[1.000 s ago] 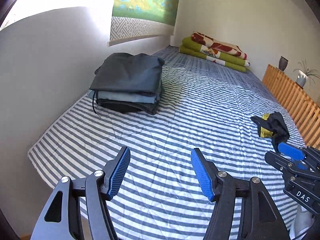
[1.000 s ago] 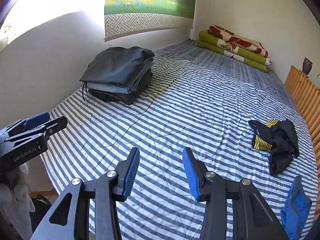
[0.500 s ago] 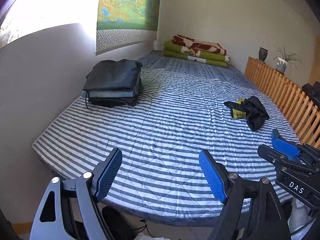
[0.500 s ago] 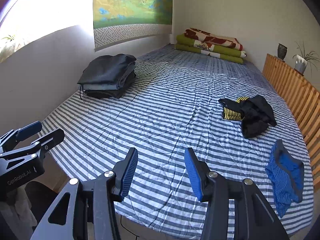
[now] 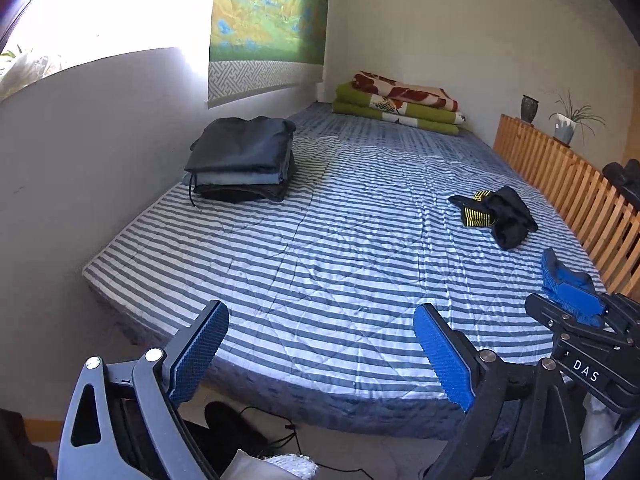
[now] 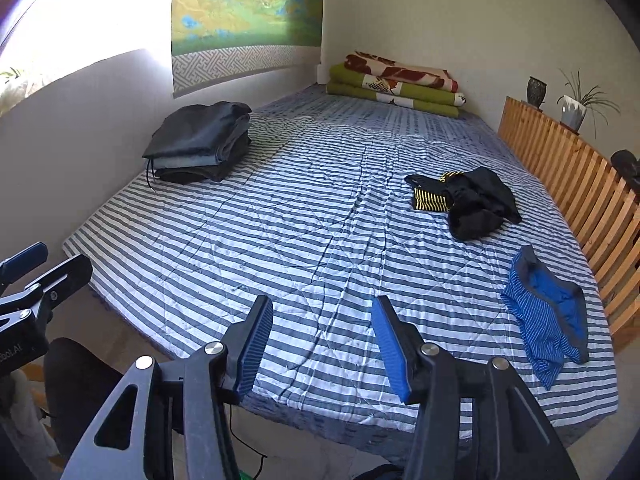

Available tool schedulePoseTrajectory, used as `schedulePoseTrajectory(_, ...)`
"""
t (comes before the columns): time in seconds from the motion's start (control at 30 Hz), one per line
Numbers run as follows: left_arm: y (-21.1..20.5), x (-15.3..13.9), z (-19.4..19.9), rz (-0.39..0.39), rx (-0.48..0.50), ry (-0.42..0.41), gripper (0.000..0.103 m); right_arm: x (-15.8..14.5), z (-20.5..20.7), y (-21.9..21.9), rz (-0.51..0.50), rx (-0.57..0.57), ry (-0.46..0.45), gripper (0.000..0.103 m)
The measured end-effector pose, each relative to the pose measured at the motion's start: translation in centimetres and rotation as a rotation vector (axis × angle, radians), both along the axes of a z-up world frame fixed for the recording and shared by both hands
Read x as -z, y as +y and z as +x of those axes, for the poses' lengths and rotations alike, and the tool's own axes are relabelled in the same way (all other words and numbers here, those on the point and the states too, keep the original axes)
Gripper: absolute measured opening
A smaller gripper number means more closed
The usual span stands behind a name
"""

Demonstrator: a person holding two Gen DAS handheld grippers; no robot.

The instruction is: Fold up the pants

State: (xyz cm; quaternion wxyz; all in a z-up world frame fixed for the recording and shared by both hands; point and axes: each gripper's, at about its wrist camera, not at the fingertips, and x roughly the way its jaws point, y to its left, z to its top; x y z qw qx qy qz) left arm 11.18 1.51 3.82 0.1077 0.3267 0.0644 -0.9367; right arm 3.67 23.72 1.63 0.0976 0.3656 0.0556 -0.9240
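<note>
A stack of folded dark pants (image 5: pixel 242 158) (image 6: pixel 200 142) rests at the far left of the striped bed (image 5: pixel 340 248) (image 6: pixel 320 232), against the wall. A crumpled black garment with yellow stripes (image 5: pixel 496 212) (image 6: pixel 466 200) lies at the right. A blue striped garment (image 6: pixel 546 316) (image 5: pixel 560 276) lies near the bed's right front corner. My left gripper (image 5: pixel 320 352) hangs open over the bed's front edge, holding nothing. My right gripper (image 6: pixel 322 344) is open and empty too, off to the right of the left one.
A wooden slatted rail (image 6: pixel 580 184) runs along the bed's right side with a vase (image 6: pixel 536 90) and a potted plant (image 6: pixel 576 106) on it. Folded green and red blankets (image 6: pixel 396 84) lie at the far end. Cables and dark items sit on the floor below.
Both grippers have pulled back and away from the bed, so its front edge and the floor show now. The clothes have not moved.
</note>
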Motion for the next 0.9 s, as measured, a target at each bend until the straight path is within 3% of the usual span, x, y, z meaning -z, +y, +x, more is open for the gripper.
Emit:
schedulePoseTrajectory(0.53,-3.3,1.9,-1.8,0.010,-0.085,-0.051,0.096,2.3,-2.5,-0.6,0.008,-0.025,-0.044,0.050)
schedulePoseTrajectory(0.9,-3.5,3.2,-4.0,0.013,-0.074,-0.073,0.096,2.7,-3.8,-0.8,0.016,-0.012,-0.053,0.051)
